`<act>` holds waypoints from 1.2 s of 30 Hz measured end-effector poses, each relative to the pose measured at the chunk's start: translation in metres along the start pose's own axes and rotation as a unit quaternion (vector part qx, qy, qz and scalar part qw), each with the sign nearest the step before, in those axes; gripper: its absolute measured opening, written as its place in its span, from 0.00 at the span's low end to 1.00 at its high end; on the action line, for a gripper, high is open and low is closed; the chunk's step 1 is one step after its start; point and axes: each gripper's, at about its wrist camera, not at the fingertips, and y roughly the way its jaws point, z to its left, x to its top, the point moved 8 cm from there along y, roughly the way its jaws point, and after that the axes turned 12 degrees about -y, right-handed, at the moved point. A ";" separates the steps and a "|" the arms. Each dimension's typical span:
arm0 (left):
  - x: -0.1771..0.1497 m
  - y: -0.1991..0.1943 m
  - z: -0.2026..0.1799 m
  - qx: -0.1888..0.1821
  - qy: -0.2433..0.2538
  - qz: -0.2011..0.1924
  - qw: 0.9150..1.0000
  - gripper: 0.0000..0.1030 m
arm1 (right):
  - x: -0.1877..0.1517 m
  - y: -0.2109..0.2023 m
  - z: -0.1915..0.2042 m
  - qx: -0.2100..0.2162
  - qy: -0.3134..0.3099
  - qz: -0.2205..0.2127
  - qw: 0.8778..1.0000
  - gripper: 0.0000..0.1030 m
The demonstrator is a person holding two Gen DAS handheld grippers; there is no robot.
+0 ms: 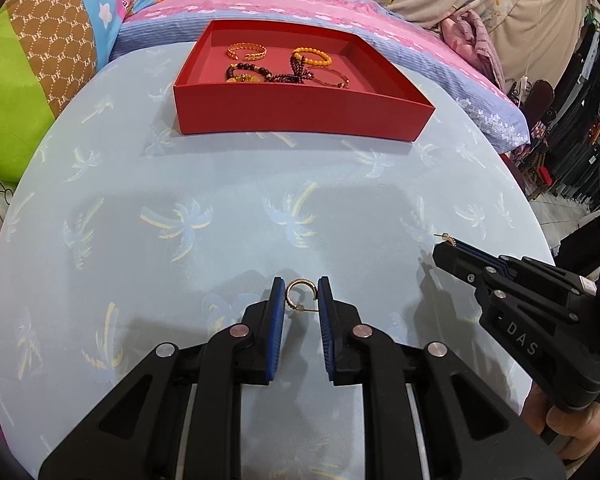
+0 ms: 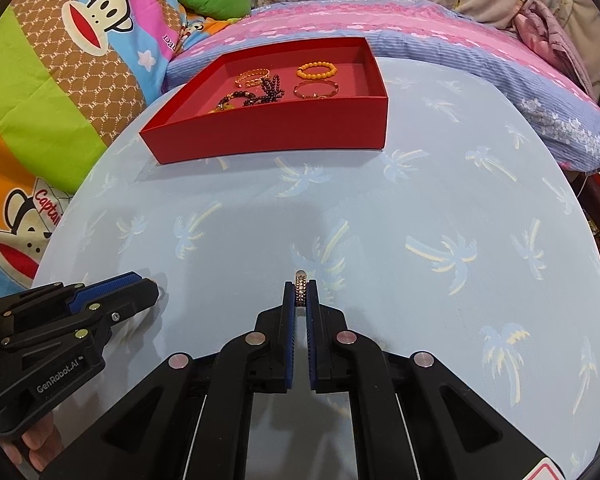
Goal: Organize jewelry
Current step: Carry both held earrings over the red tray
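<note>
Nearest, left gripper (image 1: 302, 294) low over the desk (image 1: 228, 184), jaws narrowed against a gold hoop earring (image 1: 299, 293) between the pads. Beside it, right gripper (image 2: 300, 294) with jaws pinched shut on a second, studded earring (image 2: 301, 289), lifted clear. Farther back, a red tray (image 1: 300, 114) on the desk, holding bracelets (image 1: 284, 65).
</note>
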 end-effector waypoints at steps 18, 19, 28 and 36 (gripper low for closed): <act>0.007 -0.052 -0.013 -0.028 0.004 -0.038 0.999 0.16 | 0.005 -0.048 0.006 0.006 -0.001 -0.040 0.999 0.05; 0.010 -0.056 -0.015 -0.030 0.006 -0.042 0.999 0.16 | 0.008 -0.051 0.006 0.007 -0.002 -0.044 0.999 0.05; 0.045 -0.078 -0.031 -0.039 0.016 -0.075 0.996 0.16 | 0.046 -0.068 0.005 0.008 -0.012 -0.079 0.997 0.05; 0.087 -0.080 -0.037 -0.037 0.018 -0.097 0.994 0.16 | 0.085 -0.069 0.003 0.007 -0.023 -0.102 0.994 0.05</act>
